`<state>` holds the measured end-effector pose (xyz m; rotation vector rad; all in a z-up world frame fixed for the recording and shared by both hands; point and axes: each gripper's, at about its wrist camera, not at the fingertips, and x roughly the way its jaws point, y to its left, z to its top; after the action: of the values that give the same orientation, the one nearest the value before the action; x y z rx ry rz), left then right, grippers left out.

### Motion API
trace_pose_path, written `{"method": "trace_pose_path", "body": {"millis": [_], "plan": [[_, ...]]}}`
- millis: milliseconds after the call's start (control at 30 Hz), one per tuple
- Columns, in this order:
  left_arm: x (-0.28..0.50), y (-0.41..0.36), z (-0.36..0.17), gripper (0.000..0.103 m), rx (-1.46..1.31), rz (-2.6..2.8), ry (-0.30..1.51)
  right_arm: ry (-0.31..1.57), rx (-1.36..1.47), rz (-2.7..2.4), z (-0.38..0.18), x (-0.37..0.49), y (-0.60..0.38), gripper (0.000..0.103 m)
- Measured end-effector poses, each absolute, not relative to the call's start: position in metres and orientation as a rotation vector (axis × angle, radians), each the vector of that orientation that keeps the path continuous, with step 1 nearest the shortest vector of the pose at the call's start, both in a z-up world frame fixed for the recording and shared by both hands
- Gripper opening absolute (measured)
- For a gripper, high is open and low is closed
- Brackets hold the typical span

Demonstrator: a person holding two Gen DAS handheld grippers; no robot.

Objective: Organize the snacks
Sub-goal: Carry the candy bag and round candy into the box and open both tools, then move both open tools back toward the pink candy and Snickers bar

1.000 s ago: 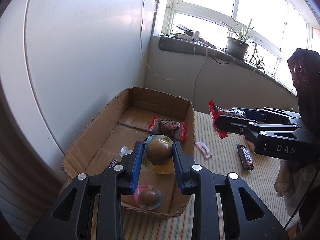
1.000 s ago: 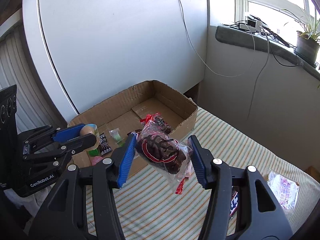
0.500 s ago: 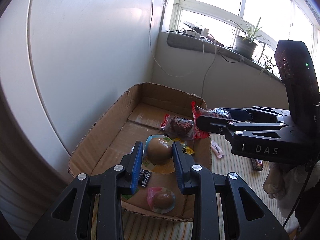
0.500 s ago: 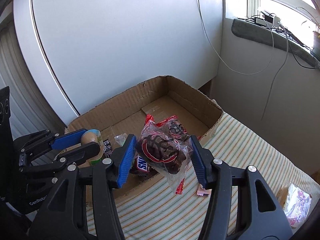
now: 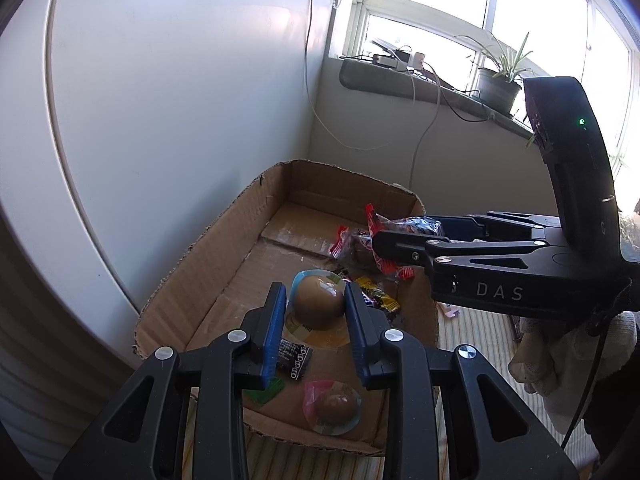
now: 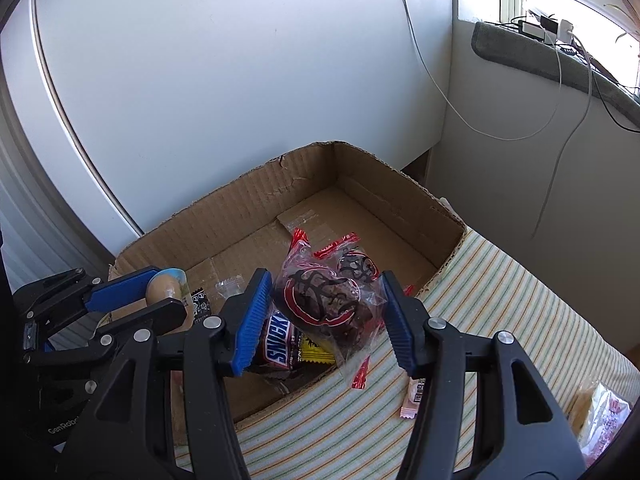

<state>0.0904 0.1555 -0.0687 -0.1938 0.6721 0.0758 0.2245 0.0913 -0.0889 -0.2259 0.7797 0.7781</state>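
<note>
An open cardboard box [image 5: 224,256] [image 6: 240,200] stands against the white wall. My left gripper [image 5: 316,300] is shut on a brown egg-shaped jelly cup [image 5: 318,300] and holds it above the box's near half; it also shows in the right wrist view [image 6: 168,286]. My right gripper [image 6: 326,300] is shut on a clear red-trimmed bag of dark cakes [image 6: 324,304] and holds it over the box's right wall; that gripper also shows in the left wrist view [image 5: 376,242]. Inside the box lie a second jelly cup [image 5: 334,406], a Snickers bar [image 6: 280,340] and a similar red-trimmed bag [image 6: 356,266].
The box stands on a striped cloth [image 6: 500,300]. A small pink-white wrapper [image 6: 416,398] and a clear snack bag [image 6: 608,416] lie on the cloth to the right. A windowsill with cables and a potted plant [image 5: 496,84] runs along the far wall.
Both grippers moved forward and left towards the box with their loads. The right gripper's bag went from over the cloth to over the box's right wall.
</note>
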Motion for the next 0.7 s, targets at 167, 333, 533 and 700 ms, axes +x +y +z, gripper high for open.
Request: {"method": "trace_pose_path", "body": {"millis": [167,333,533,700], "plan": [[0.0906,0.1563,-0.0692,0.028,-0.193,0.078,0.675,0.779,-0.231,0.779,-0.0893,0.2259,0.0944,0.058],[0.0911,0.1565,-0.0698,0.029,-0.192,0.082,0.676,0.778,-0.24,0.777,-0.09,0.2262,0.0968,0.059],[0.092,0.1556,-0.07,0.03,-0.187,0.083,0.679,0.767,-0.245,0.765,-0.0911,0.2252,0.0986,0.063],[0.0908,0.1551,-0.0695,0.053,-0.177,0.098,0.673,0.747,-0.255,0.741,-0.0888,0.2236,0.0966,0.08]]}}
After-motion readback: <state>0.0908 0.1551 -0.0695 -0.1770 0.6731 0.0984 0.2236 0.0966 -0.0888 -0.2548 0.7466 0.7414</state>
